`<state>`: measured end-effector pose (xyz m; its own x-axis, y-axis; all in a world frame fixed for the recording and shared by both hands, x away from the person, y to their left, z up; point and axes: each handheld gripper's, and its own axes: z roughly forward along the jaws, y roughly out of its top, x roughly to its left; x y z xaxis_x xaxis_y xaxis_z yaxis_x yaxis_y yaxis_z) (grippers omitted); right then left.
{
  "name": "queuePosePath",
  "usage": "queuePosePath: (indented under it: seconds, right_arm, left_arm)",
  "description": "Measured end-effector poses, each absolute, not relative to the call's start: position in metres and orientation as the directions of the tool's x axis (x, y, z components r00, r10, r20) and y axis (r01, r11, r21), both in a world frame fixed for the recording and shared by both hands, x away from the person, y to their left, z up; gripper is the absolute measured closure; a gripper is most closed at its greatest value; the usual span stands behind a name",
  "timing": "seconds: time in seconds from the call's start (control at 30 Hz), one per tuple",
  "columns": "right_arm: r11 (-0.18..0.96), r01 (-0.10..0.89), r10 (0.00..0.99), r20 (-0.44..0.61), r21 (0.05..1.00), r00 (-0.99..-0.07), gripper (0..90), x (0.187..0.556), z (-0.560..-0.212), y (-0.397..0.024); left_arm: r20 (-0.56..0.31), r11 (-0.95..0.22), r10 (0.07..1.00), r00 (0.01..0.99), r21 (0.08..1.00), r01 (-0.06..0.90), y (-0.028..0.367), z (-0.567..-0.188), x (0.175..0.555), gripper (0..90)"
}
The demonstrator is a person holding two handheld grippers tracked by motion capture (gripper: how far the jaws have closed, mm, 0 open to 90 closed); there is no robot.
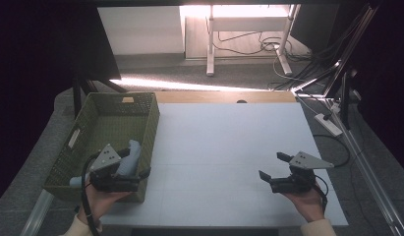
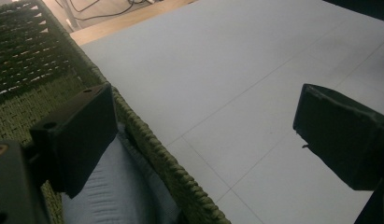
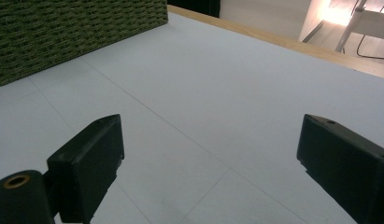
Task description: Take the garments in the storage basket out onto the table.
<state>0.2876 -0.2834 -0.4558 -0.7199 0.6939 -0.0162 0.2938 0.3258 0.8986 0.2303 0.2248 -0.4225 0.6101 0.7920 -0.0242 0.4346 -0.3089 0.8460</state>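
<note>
A green woven basket (image 1: 84, 119) stands at the table's left. Against its near right wall, inside, lies a light blue-grey cloth item (image 1: 132, 156). A hand holds my left gripper (image 1: 136, 162) open over that corner. In the left gripper view the jaws straddle the basket's rim (image 2: 152, 144). One jaw is inside, right above the cloth (image 2: 119, 191); the other is out over the white table (image 2: 236, 79). My right gripper (image 1: 272, 165), held at the table's near right, stands open over the bare white surface (image 3: 203, 93) with nothing between its jaws. The basket's side (image 3: 63, 32) lies far off to its left.
The white tabletop (image 1: 224, 142) has a wooden strip along its far edge. A metal frame and a power strip (image 1: 327, 124) run past the right edge. Desk legs and cables lie on the floor beyond the table.
</note>
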Motion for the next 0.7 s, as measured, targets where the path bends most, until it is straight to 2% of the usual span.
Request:
queuePosePath:
  seconds: [0.23, 0.7]
  right_arm:
    - [0.339, 0.301, 0.694, -0.021, 0.892, -0.719, 8.0, 0.287, -0.459, -0.285]
    - [0.348, 0.304, 0.696, -0.027, 0.887, -0.718, 7.9, 0.285, -0.461, -0.284]
  left_arm:
    - [-0.034, -0.309, 0.787, 0.616, 0.842, 0.441, 0.224, -0.421, 0.238, 7.0]
    - [0.019, -0.355, 0.780, 0.626, 0.837, 0.417, 0.224, -0.401, 0.247, 7.2]
